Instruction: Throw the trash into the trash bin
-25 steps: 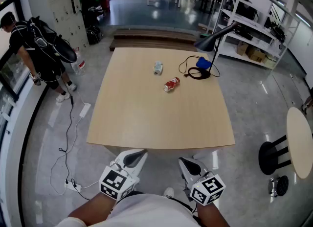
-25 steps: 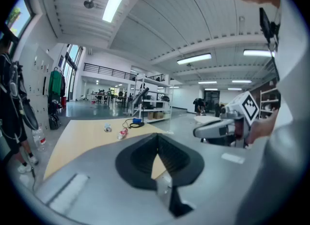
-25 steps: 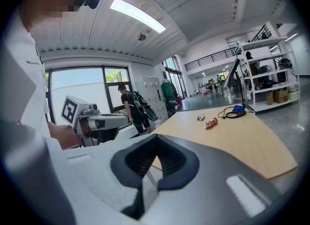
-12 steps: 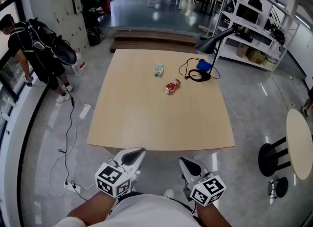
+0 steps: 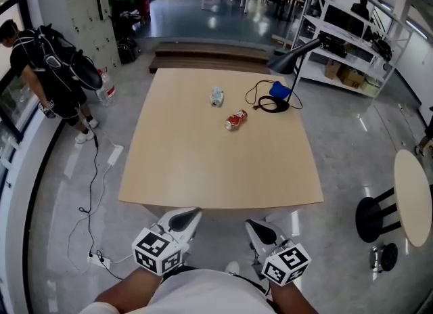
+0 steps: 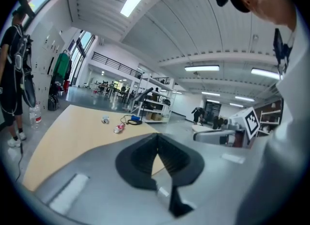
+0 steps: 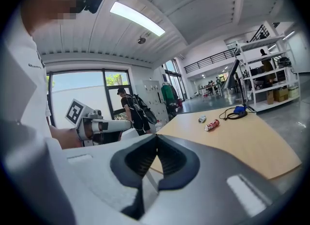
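Two pieces of trash lie on the far half of the wooden table (image 5: 216, 164): a crushed pale can (image 5: 216, 95) and a crushed red can (image 5: 235, 120). Both show small in the left gripper view, pale can (image 6: 105, 120) and red can (image 6: 118, 128), and in the right gripper view, pale can (image 7: 202, 119) and red can (image 7: 211, 125). My left gripper (image 5: 184, 218) and right gripper (image 5: 258, 228) hang side by side before the table's near edge, far short of the cans. The pads of each meet at the tips with nothing between them: left gripper (image 6: 156, 136), right gripper (image 7: 156, 137).
A black desk lamp (image 5: 292, 59) with a coiled cable and a blue object (image 5: 277, 90) stands on the table's far right. A person with a backpack (image 5: 51, 69) stands at the left. A power strip and cables (image 5: 100, 170) lie on the floor. A round table (image 5: 414, 197) and stool (image 5: 373, 216) stand at the right.
My left gripper has rolled a little in place. The person at the left has shifted stance. The cans and my right gripper are as before.
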The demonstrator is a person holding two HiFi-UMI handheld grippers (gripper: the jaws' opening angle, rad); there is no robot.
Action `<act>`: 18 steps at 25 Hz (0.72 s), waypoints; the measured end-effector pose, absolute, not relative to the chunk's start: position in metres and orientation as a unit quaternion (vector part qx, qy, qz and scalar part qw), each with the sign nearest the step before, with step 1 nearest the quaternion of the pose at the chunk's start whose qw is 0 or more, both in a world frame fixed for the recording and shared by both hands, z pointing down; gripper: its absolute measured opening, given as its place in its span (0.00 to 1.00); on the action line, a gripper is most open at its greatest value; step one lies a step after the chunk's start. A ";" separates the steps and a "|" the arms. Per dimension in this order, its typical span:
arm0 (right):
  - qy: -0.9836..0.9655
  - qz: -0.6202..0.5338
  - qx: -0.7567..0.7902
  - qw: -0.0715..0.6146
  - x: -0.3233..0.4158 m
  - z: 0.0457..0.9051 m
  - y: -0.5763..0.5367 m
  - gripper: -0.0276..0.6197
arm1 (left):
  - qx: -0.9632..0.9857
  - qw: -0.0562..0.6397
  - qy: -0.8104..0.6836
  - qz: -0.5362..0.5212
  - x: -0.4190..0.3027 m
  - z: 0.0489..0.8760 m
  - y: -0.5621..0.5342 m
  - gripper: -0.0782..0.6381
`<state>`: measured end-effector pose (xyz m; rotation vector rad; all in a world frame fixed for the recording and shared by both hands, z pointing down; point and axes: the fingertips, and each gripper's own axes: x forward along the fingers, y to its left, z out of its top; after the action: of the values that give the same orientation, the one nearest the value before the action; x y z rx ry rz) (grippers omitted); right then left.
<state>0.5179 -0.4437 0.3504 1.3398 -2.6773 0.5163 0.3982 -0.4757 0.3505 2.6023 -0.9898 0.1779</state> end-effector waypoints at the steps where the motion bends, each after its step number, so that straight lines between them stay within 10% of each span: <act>1: -0.880 0.170 0.441 0.052 0.517 0.350 -0.444 0.05 | 0.919 0.172 -0.348 0.063 0.399 0.350 -0.476 0.11; 18: -0.873 0.173 0.451 0.069 0.492 0.354 -0.450 0.05 | 0.922 0.171 -0.343 0.055 0.373 0.351 -0.478 0.11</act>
<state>0.4916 -0.4498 0.3543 1.3584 -2.6283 0.5224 0.3728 -0.4785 0.3513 2.6181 -0.9726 0.1550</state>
